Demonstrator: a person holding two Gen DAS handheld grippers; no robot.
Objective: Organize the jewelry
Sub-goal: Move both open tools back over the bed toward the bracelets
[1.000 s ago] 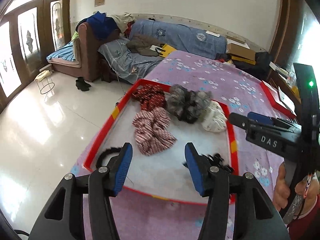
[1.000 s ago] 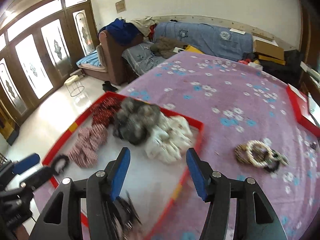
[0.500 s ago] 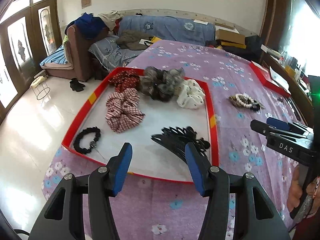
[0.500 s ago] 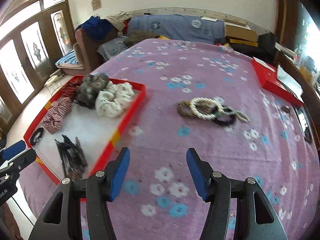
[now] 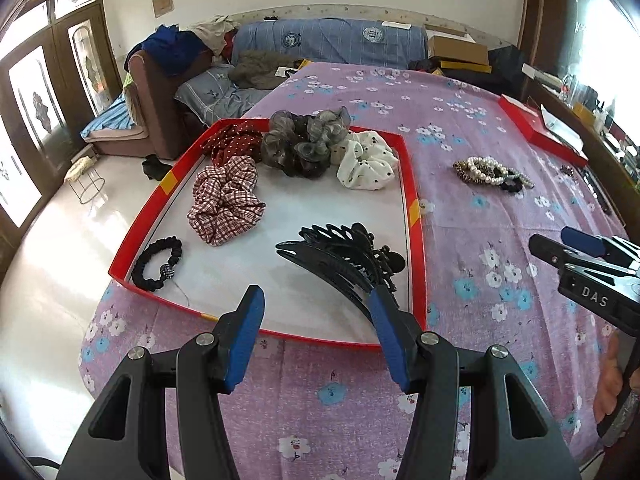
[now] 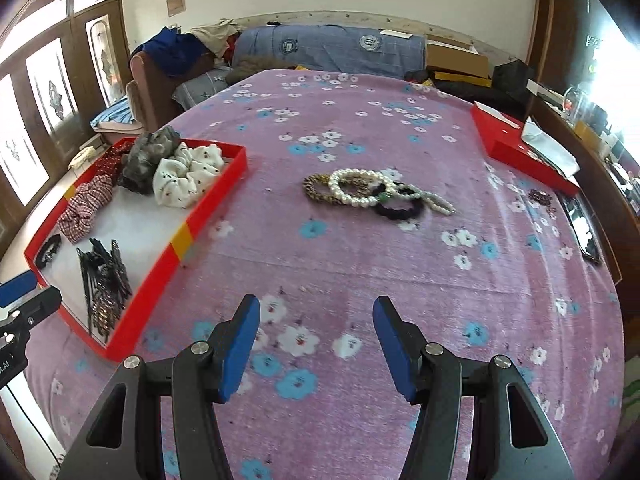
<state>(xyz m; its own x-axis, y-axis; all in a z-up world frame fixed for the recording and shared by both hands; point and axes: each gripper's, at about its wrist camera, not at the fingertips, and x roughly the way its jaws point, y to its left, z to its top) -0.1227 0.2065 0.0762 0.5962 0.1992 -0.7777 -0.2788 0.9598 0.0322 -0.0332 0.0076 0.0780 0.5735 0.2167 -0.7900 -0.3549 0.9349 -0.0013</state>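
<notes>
Scrunchies [image 5: 224, 200] and hair clips [image 5: 344, 256] lie in the tray [image 5: 412, 200]; bracelets [image 6: 360, 190] lie right of it.

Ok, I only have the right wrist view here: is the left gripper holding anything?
Observer: No. The left gripper is open, with nothing between its fingers.
Operator: Where is it aimed?
Observer: At the near edge of the red tray, with the black hair claws just ahead of it.
Operator: And that dark loop in the tray's near corner?
Observer: It is a black hair tie with a small sparkly bead on it.
</notes>
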